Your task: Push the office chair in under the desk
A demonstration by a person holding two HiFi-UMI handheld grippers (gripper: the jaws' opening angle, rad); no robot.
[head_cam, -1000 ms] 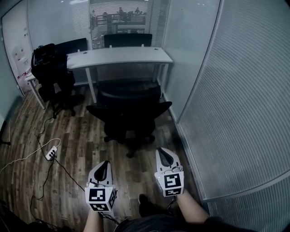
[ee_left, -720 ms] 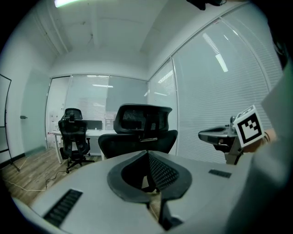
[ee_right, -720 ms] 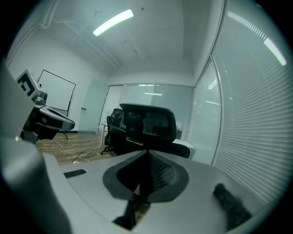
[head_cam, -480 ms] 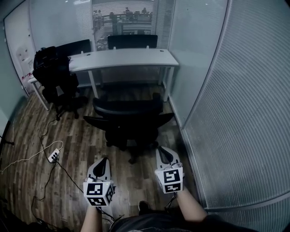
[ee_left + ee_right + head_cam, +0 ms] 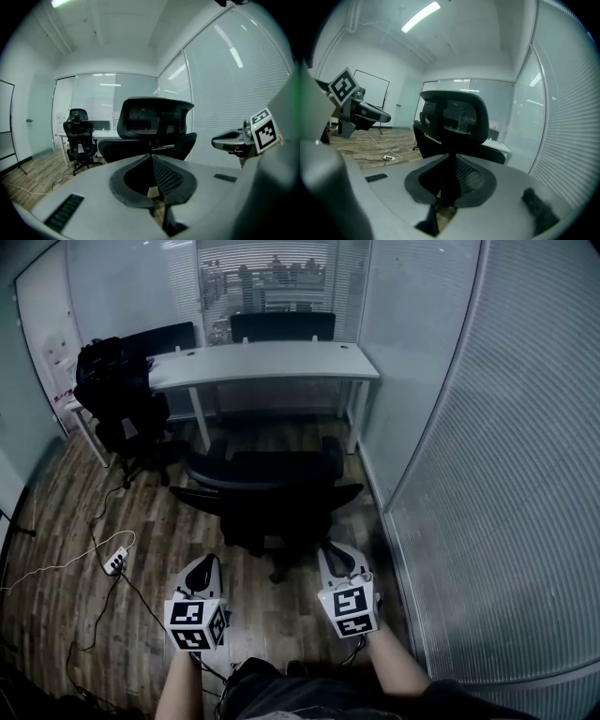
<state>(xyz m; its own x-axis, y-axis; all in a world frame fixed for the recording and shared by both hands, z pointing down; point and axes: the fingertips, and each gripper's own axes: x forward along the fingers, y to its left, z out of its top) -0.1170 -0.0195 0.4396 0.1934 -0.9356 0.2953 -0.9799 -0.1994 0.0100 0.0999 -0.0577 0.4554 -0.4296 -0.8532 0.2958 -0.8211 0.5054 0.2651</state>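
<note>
Nearest me, the left gripper (image 5: 210, 564) and right gripper (image 5: 331, 553) hung side by side with jaws closed on nothing, just short of the office chair (image 5: 267, 488) and not touching it. I judged the push should go through both closed tips set evenly on the backrest, so the chair rolled straight rather than swivelling. It stood on the floor off the desk's (image 5: 272, 360) near edge, toward the right end, not under it, back toward me, seat facing the desk, its width roughly parallel to that edge.
</note>
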